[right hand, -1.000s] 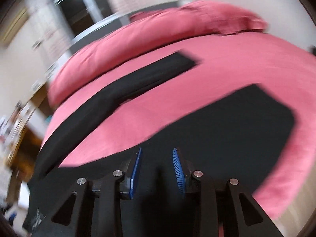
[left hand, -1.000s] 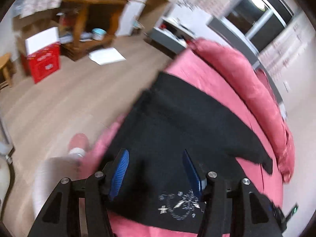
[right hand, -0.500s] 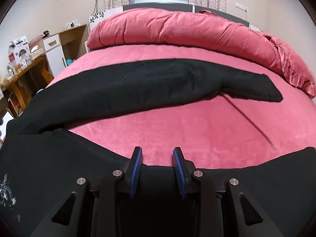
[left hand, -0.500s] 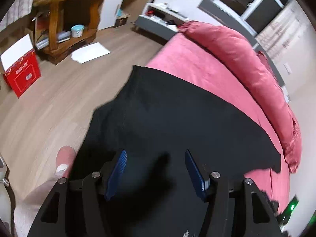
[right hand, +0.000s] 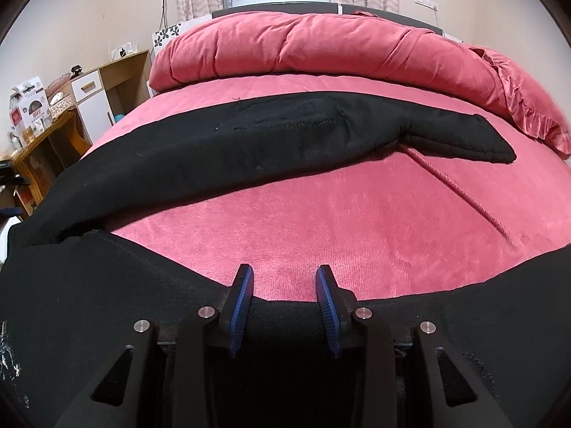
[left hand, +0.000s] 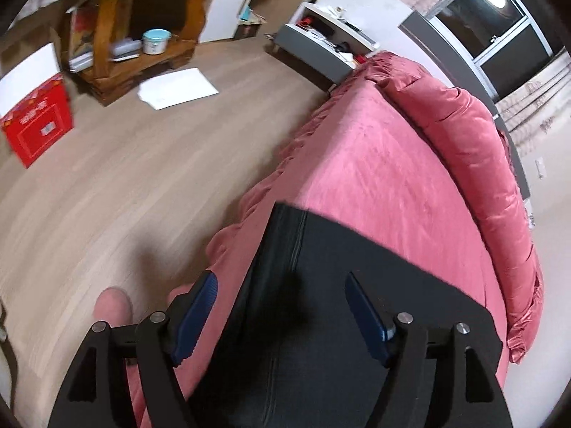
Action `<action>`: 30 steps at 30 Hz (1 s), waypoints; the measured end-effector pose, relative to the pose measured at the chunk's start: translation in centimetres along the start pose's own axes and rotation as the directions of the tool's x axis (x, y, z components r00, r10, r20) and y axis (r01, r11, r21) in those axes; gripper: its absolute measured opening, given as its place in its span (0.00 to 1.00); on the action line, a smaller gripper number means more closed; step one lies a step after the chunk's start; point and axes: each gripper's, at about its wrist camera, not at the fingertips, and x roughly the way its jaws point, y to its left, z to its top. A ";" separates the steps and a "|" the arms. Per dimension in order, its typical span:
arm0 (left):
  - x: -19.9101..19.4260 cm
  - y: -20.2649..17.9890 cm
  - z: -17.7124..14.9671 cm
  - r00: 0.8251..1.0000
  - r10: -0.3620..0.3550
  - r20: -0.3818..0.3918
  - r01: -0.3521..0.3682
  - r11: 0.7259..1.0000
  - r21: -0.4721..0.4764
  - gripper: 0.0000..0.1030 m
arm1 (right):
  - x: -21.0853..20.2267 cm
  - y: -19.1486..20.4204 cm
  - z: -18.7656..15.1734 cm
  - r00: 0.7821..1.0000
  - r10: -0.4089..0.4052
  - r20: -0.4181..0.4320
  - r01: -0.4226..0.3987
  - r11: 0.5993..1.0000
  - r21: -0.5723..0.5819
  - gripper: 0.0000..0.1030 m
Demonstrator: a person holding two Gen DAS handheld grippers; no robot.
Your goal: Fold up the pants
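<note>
The left gripper [left hand: 278, 306] is hanging over the near corner of the bed [left hand: 385, 164], its jaws opening and standing wide. The black pants [left hand: 357, 285] are lying under it on the pink cover; one blue pad is over the cloth, the other is out past the cloth's edge, over the bed's side, and neither is pressing on anything. Beyond the bed's edge are a wood floor [left hand: 142, 185], a white sheet [left hand: 176, 87] lying on it, a red box [left hand: 35, 121] and a wooden shelf [left hand: 142, 18].

The right gripper [right hand: 284, 285] is sitting low at the edge of the pants [right hand: 232, 142], its jaws fairly narrow and opening. A fold of black cloth is running between the pads near their base; whether they are pinching it is hard to tell. One leg is stretching across the bed [right hand: 357, 221] towards the rolled duvet [right hand: 321, 46], the other is spreading along the near edge.
</note>
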 end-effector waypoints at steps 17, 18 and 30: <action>7.5 1.9 3.1 0.985 -0.127 -0.117 0.123 0.991 -0.043 0.74 | 0.1 -0.5 -0.1 1.000 0.030 0.003 -0.030 0.999 0.027 0.37; 7.5 1.9 3.2 0.981 -0.160 -0.113 0.155 0.986 -0.057 0.73 | 0.1 -0.5 -0.1 1.000 0.030 0.003 -0.030 0.999 0.027 0.37; 4.3 -2.8 1.4 0.997 -0.080 0.002 0.079 0.991 0.110 0.16 | 0.2 -0.3 -0.1 1.000 0.017 0.003 -0.017 1.000 0.017 0.37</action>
